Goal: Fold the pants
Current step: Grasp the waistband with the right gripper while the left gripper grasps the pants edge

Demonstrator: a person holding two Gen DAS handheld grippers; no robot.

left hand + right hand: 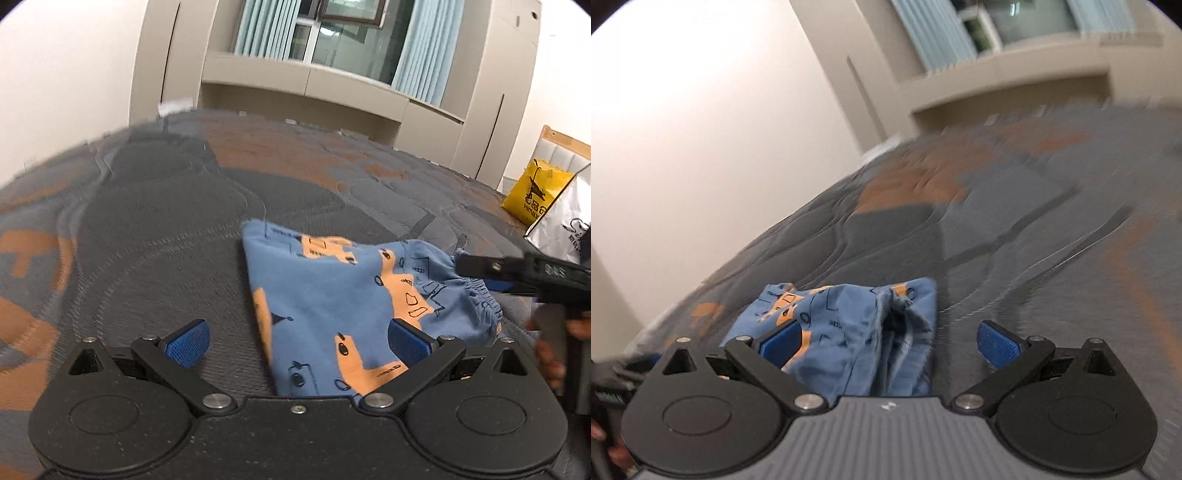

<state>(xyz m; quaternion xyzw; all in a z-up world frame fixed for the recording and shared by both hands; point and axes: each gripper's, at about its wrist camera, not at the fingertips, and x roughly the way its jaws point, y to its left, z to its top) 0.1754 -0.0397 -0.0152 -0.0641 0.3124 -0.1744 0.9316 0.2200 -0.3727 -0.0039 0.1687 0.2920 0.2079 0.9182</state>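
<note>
The pants (332, 306) are small, blue with an orange print, and lie folded in a compact bundle on the grey and orange bed cover (155, 221). My left gripper (299, 341) is open just above their near edge, holding nothing. My right gripper (890, 343) is open too, over the elastic waistband end of the pants (849, 332). In the left wrist view the right gripper (480, 275) reaches in from the right at the waistband, its jaws apart.
A yellow bag (532, 192) and a white bag (561, 225) stand at the bed's far right edge. Beige cabinets (303, 85) and a curtained window (343, 33) are behind the bed. A white wall (701, 147) is on the left.
</note>
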